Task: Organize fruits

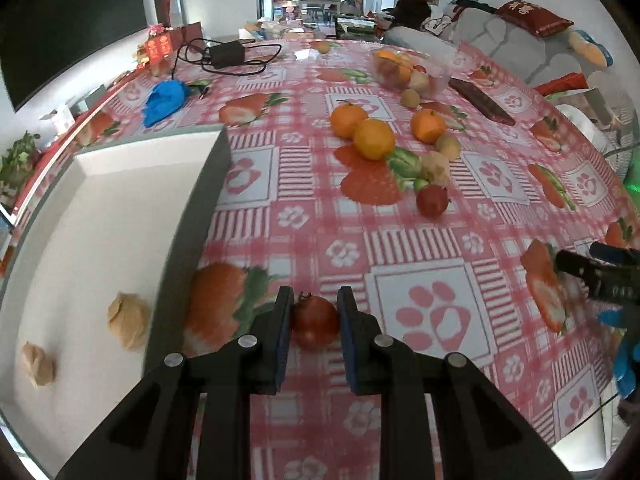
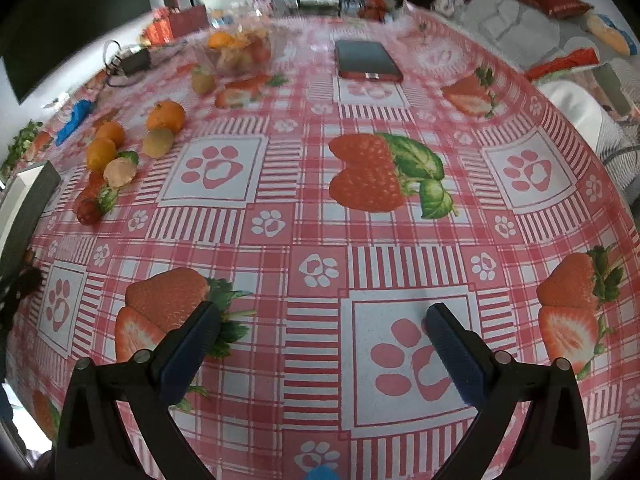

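Note:
My left gripper (image 1: 313,298) is shut on a small red tomato (image 1: 315,322), held just above the tablecloth beside a white tray (image 1: 120,208). The tray holds two tan papery husk fruits (image 1: 128,320). Loose fruit lies further back: three oranges (image 1: 374,139), another red tomato (image 1: 432,200), a husk fruit (image 1: 435,167) and small green-brown fruits (image 1: 448,146). A clear container (image 1: 408,70) holds more fruit. My right gripper (image 2: 320,312) is open and empty above bare tablecloth; it also shows at the right edge of the left wrist view (image 1: 600,272).
A dark flat case (image 2: 366,62) lies at the table's far side. A black power adapter with cable (image 1: 226,54) and a blue cloth (image 1: 164,98) lie at the far left. A sofa with cushions (image 1: 520,36) stands beyond the table.

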A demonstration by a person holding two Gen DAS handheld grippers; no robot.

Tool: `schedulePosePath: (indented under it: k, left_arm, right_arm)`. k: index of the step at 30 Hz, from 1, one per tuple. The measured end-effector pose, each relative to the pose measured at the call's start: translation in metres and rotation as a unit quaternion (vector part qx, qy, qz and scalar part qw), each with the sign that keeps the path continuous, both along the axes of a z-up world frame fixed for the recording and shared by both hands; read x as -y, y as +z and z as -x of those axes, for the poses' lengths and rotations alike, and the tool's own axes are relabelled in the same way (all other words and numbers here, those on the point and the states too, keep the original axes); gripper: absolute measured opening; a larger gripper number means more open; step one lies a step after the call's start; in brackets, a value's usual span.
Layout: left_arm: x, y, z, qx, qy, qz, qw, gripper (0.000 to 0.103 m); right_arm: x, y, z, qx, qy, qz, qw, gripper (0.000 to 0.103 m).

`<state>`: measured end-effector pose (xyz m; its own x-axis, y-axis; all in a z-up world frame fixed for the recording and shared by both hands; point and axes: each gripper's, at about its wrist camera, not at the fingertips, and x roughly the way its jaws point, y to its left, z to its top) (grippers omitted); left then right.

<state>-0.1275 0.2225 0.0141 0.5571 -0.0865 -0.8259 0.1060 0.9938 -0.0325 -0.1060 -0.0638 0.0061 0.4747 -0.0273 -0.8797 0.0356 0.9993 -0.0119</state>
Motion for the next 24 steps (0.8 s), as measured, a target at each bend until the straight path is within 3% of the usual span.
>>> schedulePosePath:
  k: [2,6,11,17,20,21,22,23,24]
  left_arm:
    - [-0.004,0.000,0.002,-0.001,0.003,0.004,1.0000,0.025]
    - [-0.009,-0.001,0.008,0.006,0.008,0.004,0.9999,0.025]
    - [-0.011,-0.001,0.009,0.006,0.008,0.004,0.9999,0.025]
    - [-0.014,-0.001,0.012,0.009,0.012,0.011,0.9998,0.025]
    - [-0.014,-0.001,0.012,0.010,0.012,0.011,0.9998,0.025]
    - [-0.014,-0.001,0.012,0.011,0.010,0.009,0.9998,0.025]
    - [-0.014,-0.001,0.012,0.012,0.009,0.008,0.9998,0.025]
    - [-0.014,-0.002,0.013,0.013,0.008,0.008,0.9998,0.025]
    - [-0.014,-0.002,0.013,0.014,0.008,0.011,0.9998,0.025]
  right_arm:
    - [-0.004,0.002,-0.007,-0.029,-0.009,-0.012,0.999,0.103]
    - [-0.041,0.009,-0.013,-0.028,0.036,-0.054,0.997,0.103]
    - [-0.114,0.014,-0.036,-0.017,0.111,-0.026,0.993,0.103]
    - [-0.164,0.003,-0.058,-0.020,0.132,-0.014,0.991,0.101]
    - [-0.177,0.003,-0.059,-0.005,0.135,0.007,0.991,0.081]
    - [-0.178,0.005,-0.058,-0.001,0.135,0.008,0.991,0.065]
    - [-0.178,0.007,-0.058,0.003,0.130,0.008,0.991,0.043]
    - [-0.177,0.009,-0.059,0.002,0.126,0.005,0.992,0.031]
    - [-0.175,0.010,-0.059,0.000,0.122,-0.002,0.993,0.027]
